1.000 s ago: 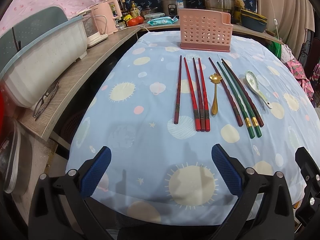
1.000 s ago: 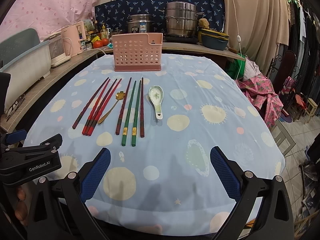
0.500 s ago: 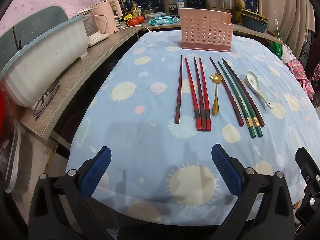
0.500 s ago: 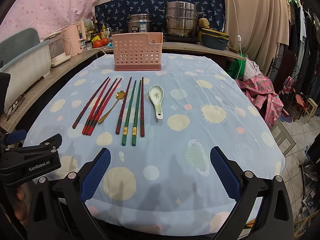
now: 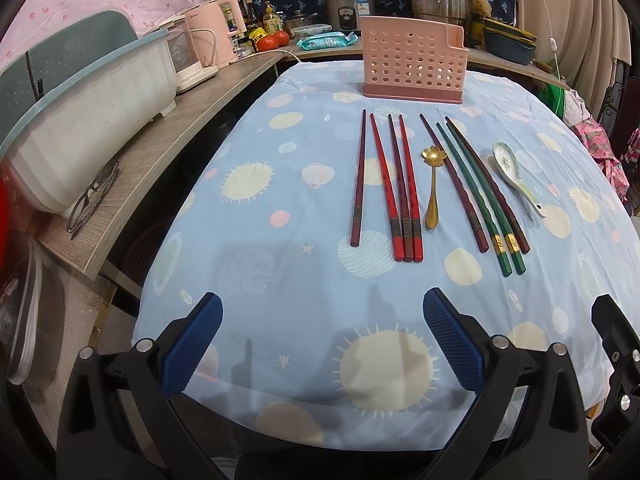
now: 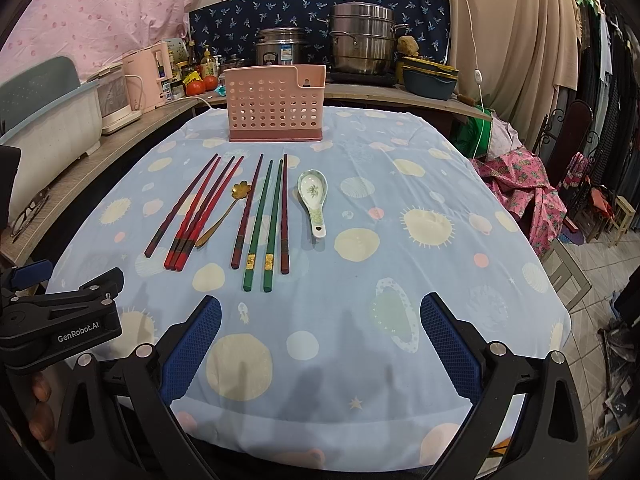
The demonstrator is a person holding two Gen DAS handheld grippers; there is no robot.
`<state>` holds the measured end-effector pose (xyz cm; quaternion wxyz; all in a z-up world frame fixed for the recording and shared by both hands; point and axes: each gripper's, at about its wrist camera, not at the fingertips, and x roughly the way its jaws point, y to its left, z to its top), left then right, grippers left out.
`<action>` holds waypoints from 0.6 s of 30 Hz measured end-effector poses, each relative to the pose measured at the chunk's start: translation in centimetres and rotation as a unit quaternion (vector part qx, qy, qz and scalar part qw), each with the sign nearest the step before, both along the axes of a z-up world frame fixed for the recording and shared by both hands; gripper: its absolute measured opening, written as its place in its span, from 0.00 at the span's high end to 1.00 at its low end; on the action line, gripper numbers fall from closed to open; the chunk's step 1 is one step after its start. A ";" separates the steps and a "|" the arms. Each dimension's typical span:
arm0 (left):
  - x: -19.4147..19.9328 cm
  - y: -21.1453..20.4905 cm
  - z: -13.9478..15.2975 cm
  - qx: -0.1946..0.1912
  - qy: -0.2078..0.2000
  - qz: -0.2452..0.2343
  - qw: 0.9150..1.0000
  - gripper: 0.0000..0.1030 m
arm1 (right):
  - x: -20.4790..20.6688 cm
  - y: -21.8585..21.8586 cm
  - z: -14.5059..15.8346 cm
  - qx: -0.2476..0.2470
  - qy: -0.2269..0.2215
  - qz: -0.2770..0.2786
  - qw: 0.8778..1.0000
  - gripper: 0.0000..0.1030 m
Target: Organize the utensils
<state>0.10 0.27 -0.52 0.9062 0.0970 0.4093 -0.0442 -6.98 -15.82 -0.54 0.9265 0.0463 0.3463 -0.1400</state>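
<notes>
Blue tablecloth with pale suns and dots, spread over a table. Behind: pink dotted sheet and dark blue leaf-print cloth on the wall, beige curtain at right. Wooden counter along the left and back, crowded with steel pots, pink kettle, white tub, tomatoes. Tiled floor at right.
</notes>
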 end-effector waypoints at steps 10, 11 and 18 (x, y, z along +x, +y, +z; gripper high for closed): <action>-0.1 0.2 0.0 0.000 0.001 0.000 1.000 0.07 | 0.0 0.0 0.0 0.000 0.000 0.000 1.000 0.07; -0.1 0.2 0.0 0.000 0.001 0.000 1.000 0.07 | 0.0 0.0 0.0 0.000 0.000 0.000 1.000 0.07; -0.1 0.2 0.0 0.000 0.001 0.000 1.000 0.07 | 0.0 0.0 0.0 0.000 0.000 0.000 1.000 0.07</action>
